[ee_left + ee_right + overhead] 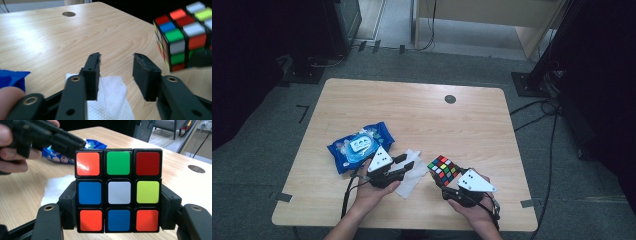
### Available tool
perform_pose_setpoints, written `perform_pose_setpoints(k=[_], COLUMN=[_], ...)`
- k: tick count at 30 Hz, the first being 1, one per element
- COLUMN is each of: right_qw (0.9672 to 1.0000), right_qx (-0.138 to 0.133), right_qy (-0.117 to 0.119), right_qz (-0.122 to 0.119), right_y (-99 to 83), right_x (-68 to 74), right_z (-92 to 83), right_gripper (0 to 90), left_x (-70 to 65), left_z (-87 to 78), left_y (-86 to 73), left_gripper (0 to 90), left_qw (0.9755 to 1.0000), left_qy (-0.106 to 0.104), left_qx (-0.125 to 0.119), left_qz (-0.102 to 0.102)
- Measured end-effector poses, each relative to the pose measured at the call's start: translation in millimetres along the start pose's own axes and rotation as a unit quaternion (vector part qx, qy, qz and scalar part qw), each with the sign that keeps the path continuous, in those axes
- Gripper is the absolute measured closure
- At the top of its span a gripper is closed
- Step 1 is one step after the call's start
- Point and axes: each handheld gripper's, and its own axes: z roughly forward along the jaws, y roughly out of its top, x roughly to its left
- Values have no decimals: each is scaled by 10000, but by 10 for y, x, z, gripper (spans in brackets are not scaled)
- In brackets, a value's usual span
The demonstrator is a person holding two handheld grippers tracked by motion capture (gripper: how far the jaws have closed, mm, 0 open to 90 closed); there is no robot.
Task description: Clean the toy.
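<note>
- My right claw [117, 220] clamps the glossy, square-tiled puzzle cube [118, 190] above the wood-grain table [452, 125].
- My left claw [116, 75] stands open, empty, over the dimpled white tissue [110, 97].
- The crinkly blue wipes pack [360, 146] lies beside the tissue.

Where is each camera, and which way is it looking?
High view: sits above the person's side, looks forward and down on the table; both forearms show, with the left gripper and right gripper.
Left gripper view: rides on the left gripper, looks along its open jaws across the table at the wipe; a fingertip shows.
Right gripper view: rides on the right gripper, looks at the cube it clamps; the other hand shows.
Shared: all three show the cube, the wipe and the blue pack.
</note>
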Motion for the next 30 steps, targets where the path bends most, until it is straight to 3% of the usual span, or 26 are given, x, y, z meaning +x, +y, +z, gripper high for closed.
perform_pose_setpoints(k=[1, 3, 7, 10, 13, 14, 16, 17, 20, 23, 27, 28, 30], right_qw=[10000, 9998, 9989, 9980, 9977, 9972, 9969, 9966, 9957, 9944, 9940, 9929, 9927], right_qx=[0, -105, -198, -240, -232, -245, -231, -215, -170, -151, -127, -97, -105], right_qy=[0, -15, -1, 105, 152, 242, 280, 301, 387, 484, 555, 618, 635], right_qz=[0, 161, 415, 577, 624, 663, 692, 736, 826, 922, 933, 1012, 1019], right_y=[0, 7, 17, 20, 22, 24, 22, 21, 18, 9, 6, 2, 2], right_x=[0, -28, -46, -36, -15, 0, 20, 31, 49, 69, 102, 130, 137], right_z=[0, -26, -45, -43, -38, -23, -7, -2, 17, 40, 66, 82, 89], right_gripper=[344, 344, 344, 344, 344, 343, 343, 343, 343, 343, 343, 343, 343], left_x=[0, -81, -171, -294, -350, -402, -430, -484, -529, -594, -642, -670, -675], left_z=[0, 37, 93, 165, 192, 214, 222, 223, 215, 206, 208, 219, 222], left_y=[0, -24, -50, -82, -96, -111, -118, -129, -130, -131, -136, -142, -146], left_gripper=[543, 518, 488, 472, 466, 462, 450, 442, 418, 395, 362, 353, 350], left_qw=[10000, 9995, 9983, 9960, 9947, 9931, 9922, 9902, 9890, 9862, 9845, 9837, 9832], left_qy=[0, 22, -62, -150, -170, -221, -246, -338, -437, -485, -429, -290, -257], left_qx=[0, 122, 246, 371, 407, 426, 423, 367, 277, 158, 106, 114, 119], left_qz=[0, 307, 524, 801, 927, 1068, 1148, 1302, 1388, 1575, 1698, 1772, 1802])
